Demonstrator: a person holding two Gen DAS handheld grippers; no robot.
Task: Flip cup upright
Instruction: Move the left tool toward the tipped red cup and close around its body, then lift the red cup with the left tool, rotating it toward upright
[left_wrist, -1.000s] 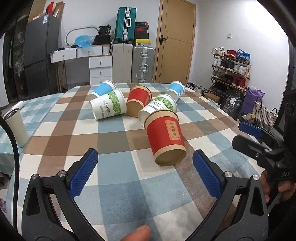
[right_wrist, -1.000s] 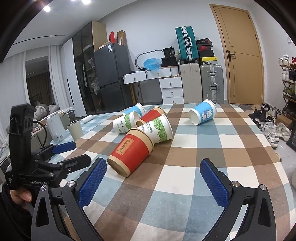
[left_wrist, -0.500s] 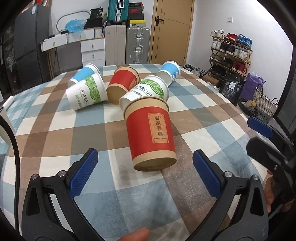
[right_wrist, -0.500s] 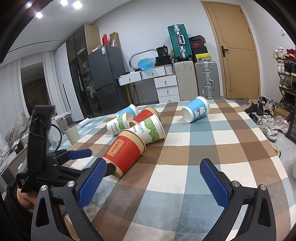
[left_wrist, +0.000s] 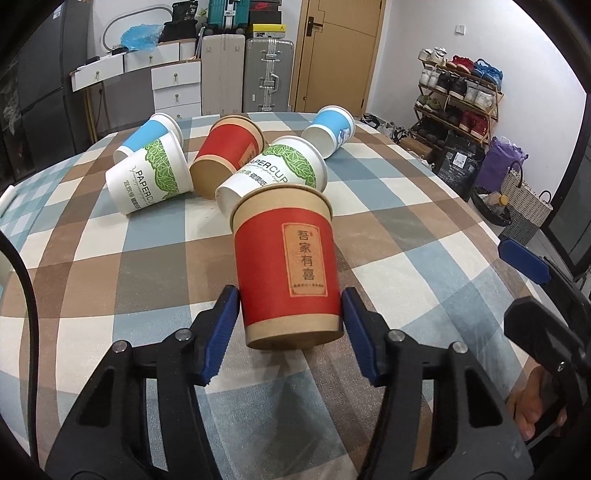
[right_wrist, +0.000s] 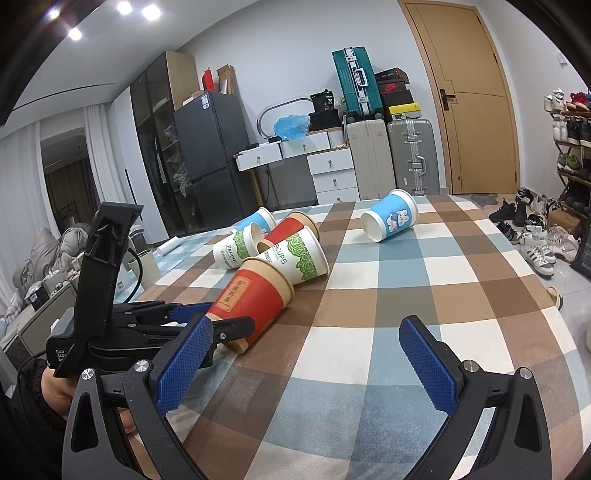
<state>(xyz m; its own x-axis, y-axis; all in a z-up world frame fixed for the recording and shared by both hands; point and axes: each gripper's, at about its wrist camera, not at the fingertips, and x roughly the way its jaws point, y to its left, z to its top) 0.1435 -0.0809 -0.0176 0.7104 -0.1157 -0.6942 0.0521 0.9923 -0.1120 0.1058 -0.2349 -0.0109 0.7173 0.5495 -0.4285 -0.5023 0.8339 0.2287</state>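
Observation:
A red paper cup with a brown rim (left_wrist: 286, 266) lies on its side on the checked tablecloth, base toward me, mouth pointing away. My left gripper (left_wrist: 290, 314) has closed around its base end, both blue pads against its sides. The same cup (right_wrist: 255, 299) shows in the right wrist view with the left gripper's fingers (right_wrist: 207, 317) on it. My right gripper (right_wrist: 301, 363) is open and empty, hovering over the table to the right of the cup.
Several other cups lie on their sides behind it: two white-green ones (left_wrist: 151, 177) (left_wrist: 277, 170), a red one (left_wrist: 229, 155) and two blue ones (left_wrist: 330, 129) (left_wrist: 151, 129). The table's right edge (left_wrist: 491, 236) drops toward bags and a shoe rack.
My left gripper moved forward to the red cup and closed its jaws from wide open onto the cup's base end. The right gripper stayed open and nearly still.

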